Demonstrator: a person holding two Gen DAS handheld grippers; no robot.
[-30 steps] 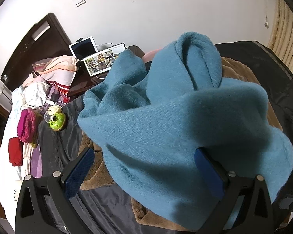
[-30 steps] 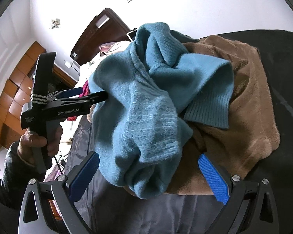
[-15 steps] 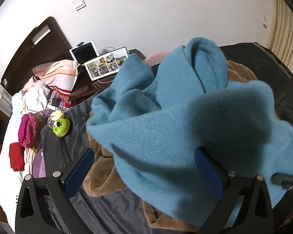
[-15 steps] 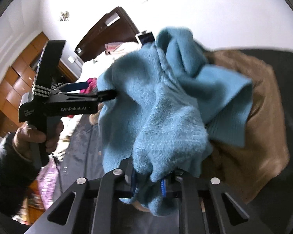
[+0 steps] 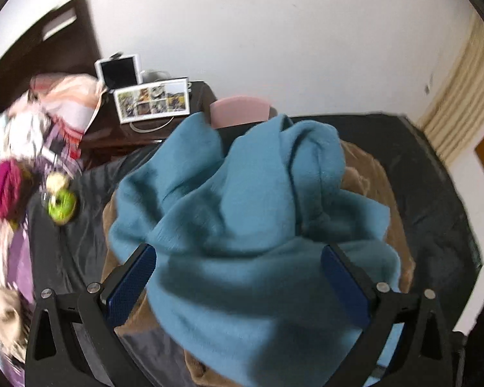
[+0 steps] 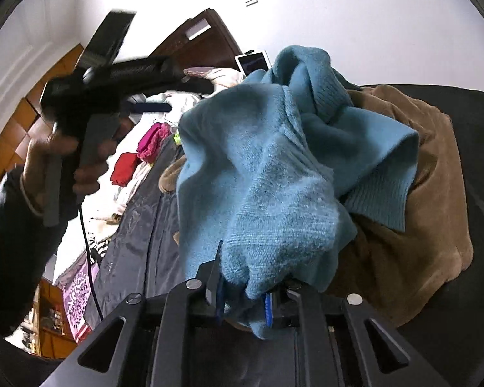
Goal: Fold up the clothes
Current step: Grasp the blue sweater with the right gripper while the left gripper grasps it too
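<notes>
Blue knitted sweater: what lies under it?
Under the blue knitted sweater lies a brown fleece garment, spread on a dark sheet. The right gripper pinches the sweater's lower edge. The brown garment's middle is covered.

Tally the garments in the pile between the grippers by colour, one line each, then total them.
Teal-blue knitted sweater: 1
Brown fleece garment: 1
Total: 2
</notes>
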